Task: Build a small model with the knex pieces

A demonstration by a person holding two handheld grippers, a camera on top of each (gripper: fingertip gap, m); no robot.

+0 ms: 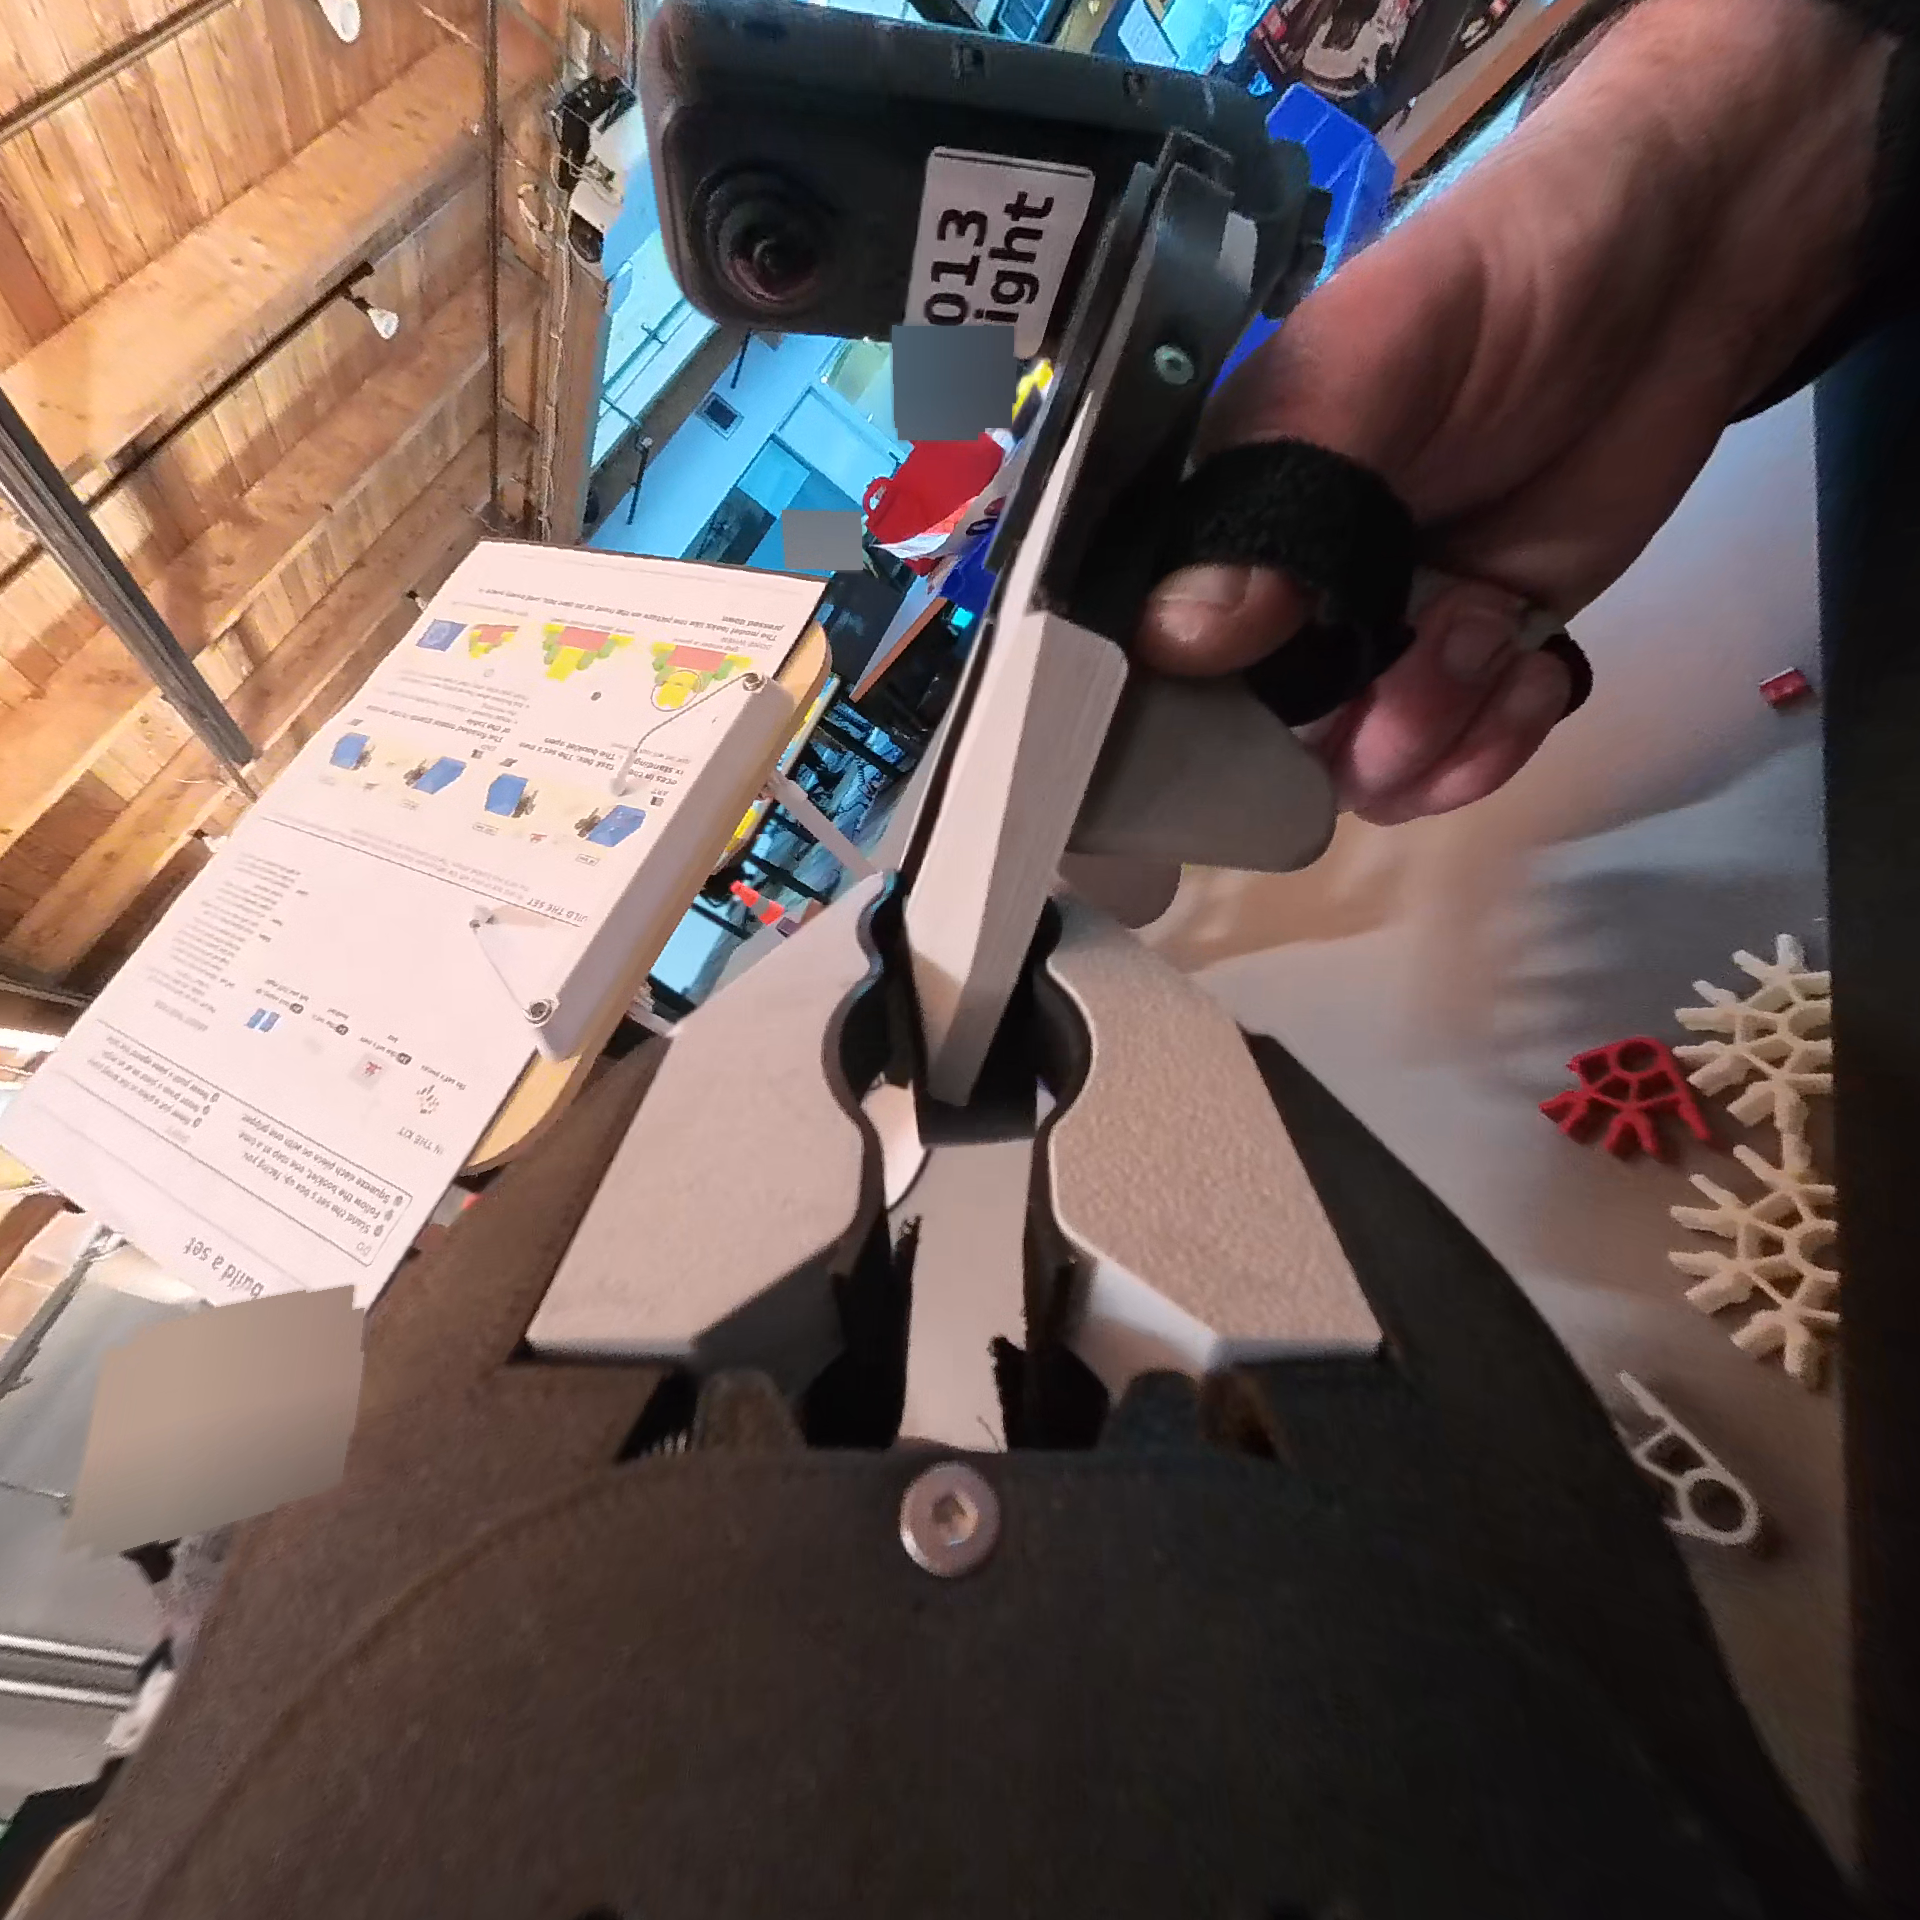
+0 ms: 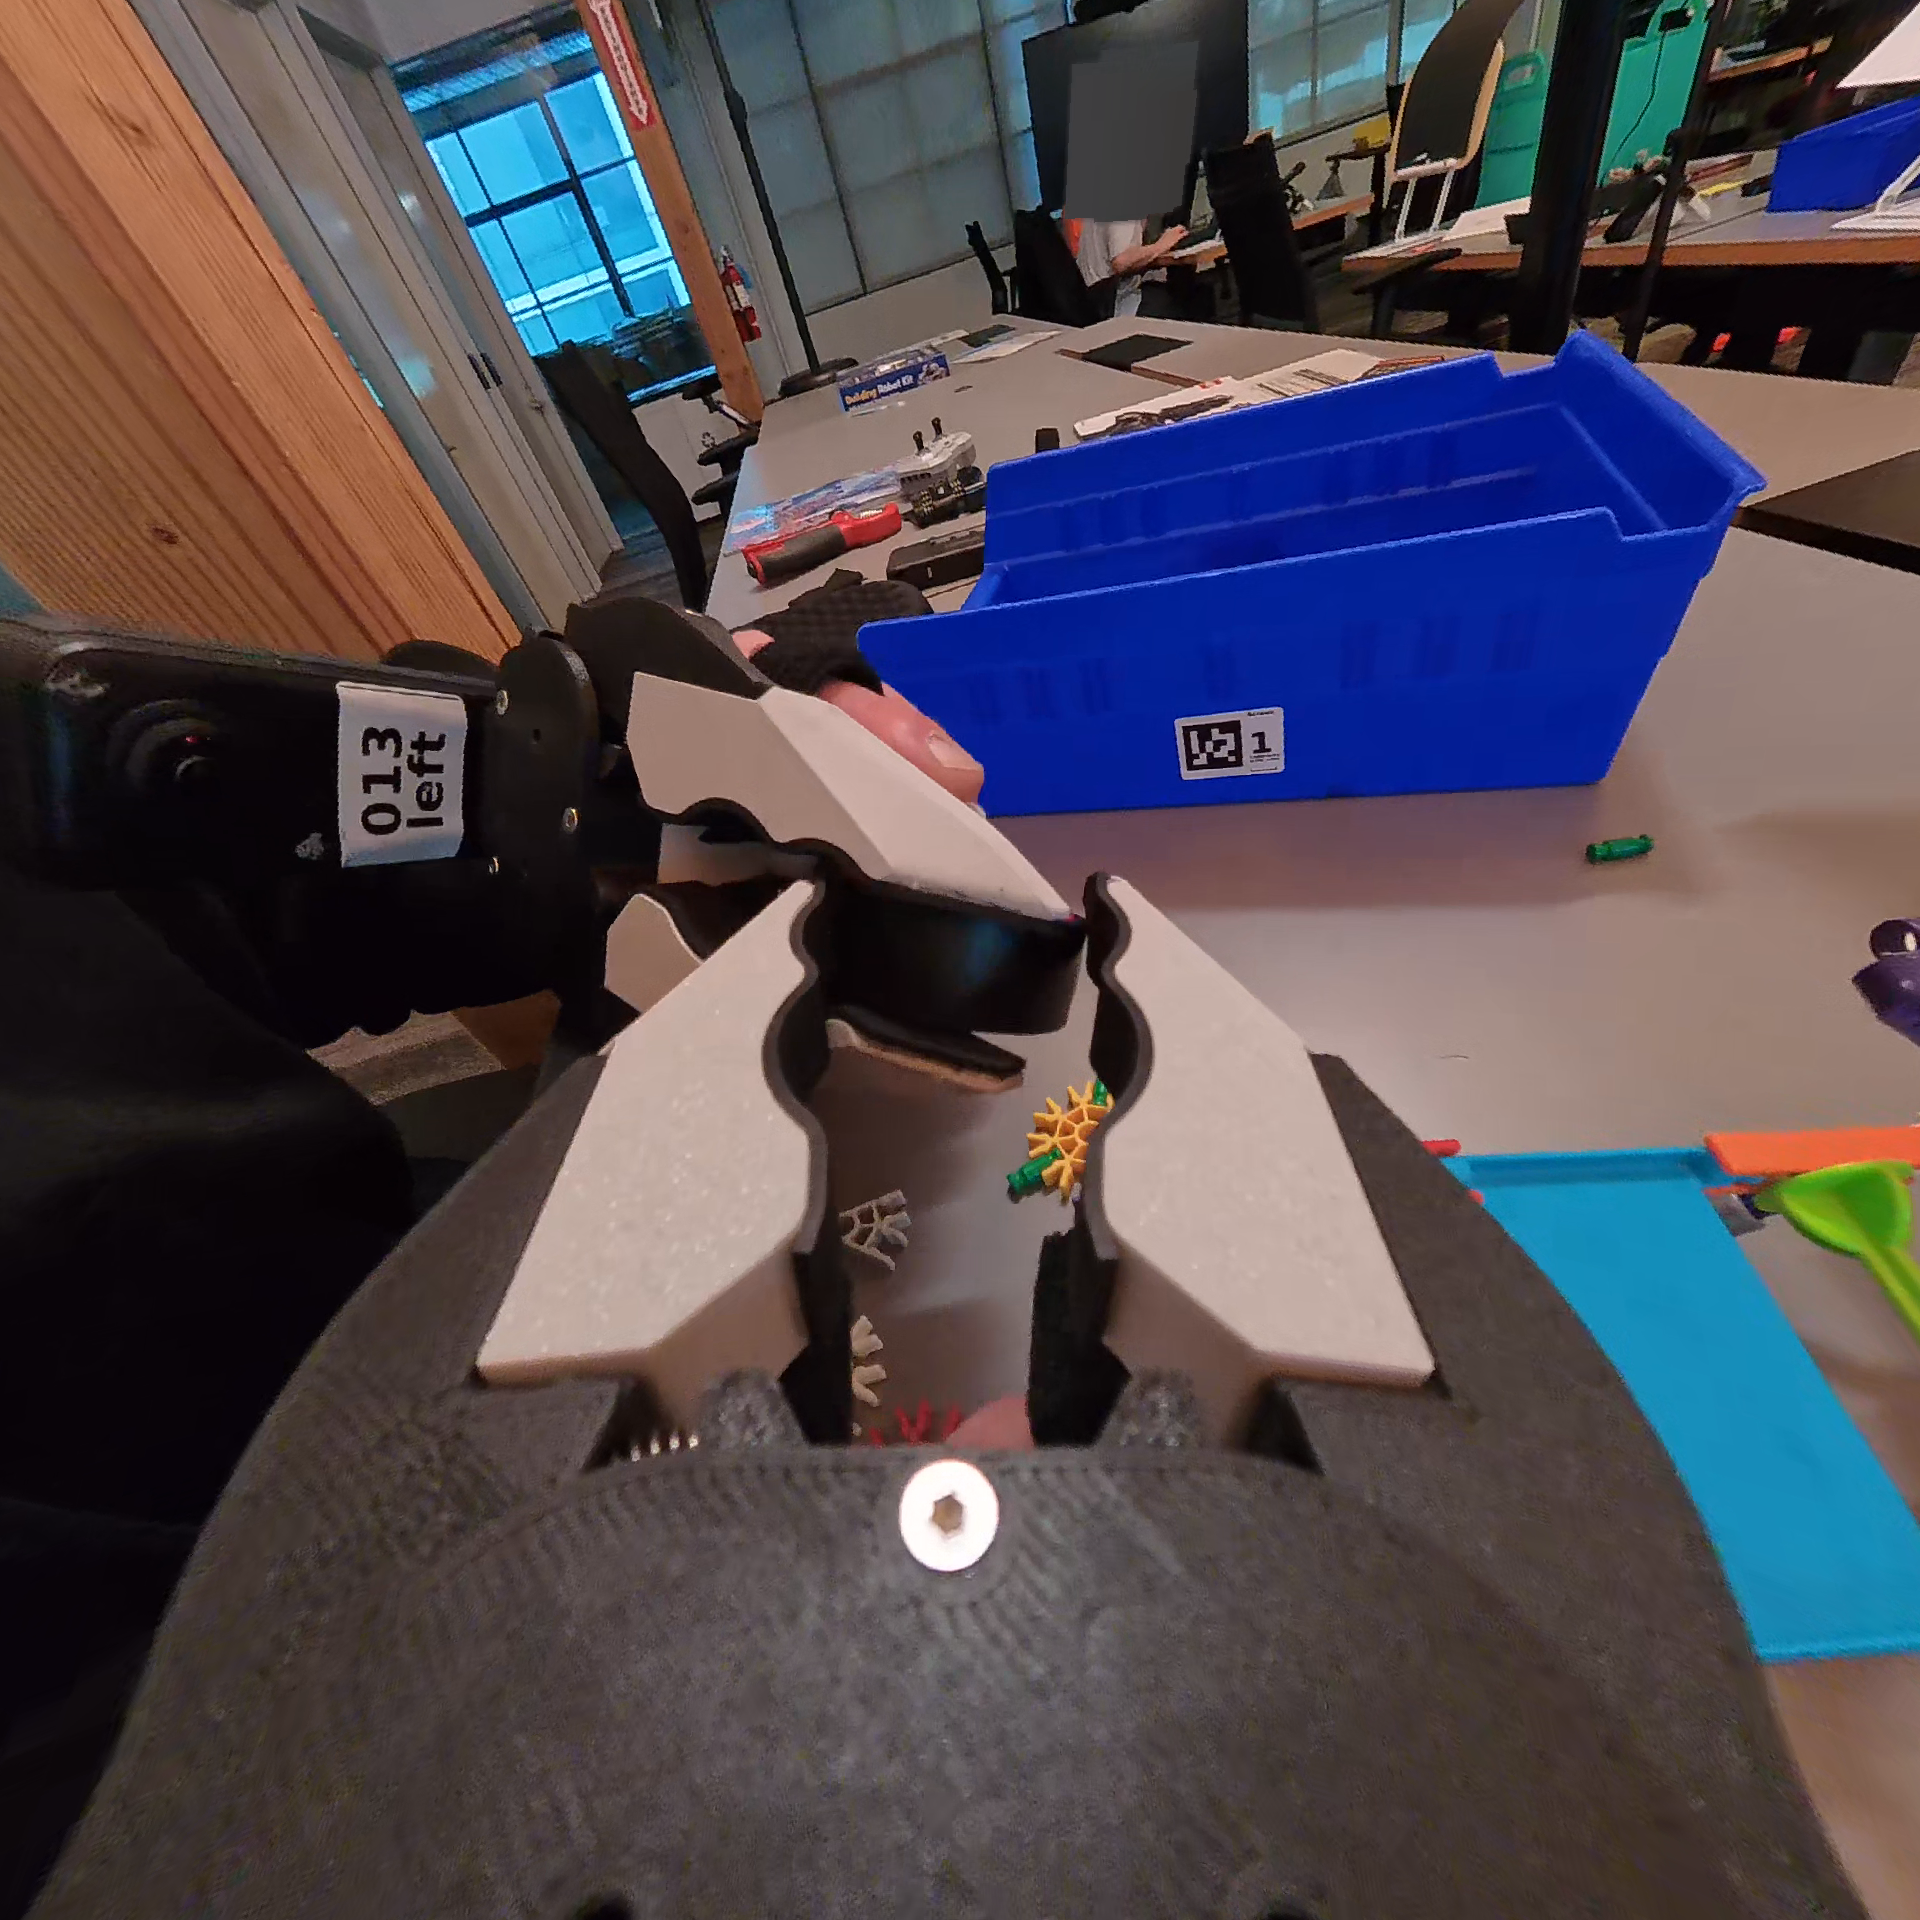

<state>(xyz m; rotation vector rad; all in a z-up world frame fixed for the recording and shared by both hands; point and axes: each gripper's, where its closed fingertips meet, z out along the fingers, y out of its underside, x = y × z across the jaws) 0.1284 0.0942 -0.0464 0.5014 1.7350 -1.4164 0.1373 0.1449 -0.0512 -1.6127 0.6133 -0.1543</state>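
My left gripper (image 1: 966,966) is shut on one white finger (image 1: 1029,748) of the right gripper, which comes down from above, held by a hand (image 1: 1507,499). In the right wrist view my right gripper (image 2: 956,899) stands open. The left gripper's upper finger (image 2: 831,790) reaches in from the left, and its black pad fills the gap between my right fingertips. Below that gap lie a yellow snowflake piece with a green rod (image 2: 1065,1138) and a grey connector (image 2: 878,1231) on the table.
A blue bin (image 2: 1351,623) stands behind the grippers. A blue mat (image 2: 1714,1403) with green and orange parts (image 2: 1849,1216) lies at the right. Cream snowflake pieces (image 1: 1756,1039) and a red connector (image 1: 1626,1096) lie on the table. An instruction sheet (image 1: 416,883) stands on a holder. Spacing between my two grippers at the tips: around 4 cm. Between my left fingertips and the red connector (image 1: 1626,1096) there is roughly 12 cm.
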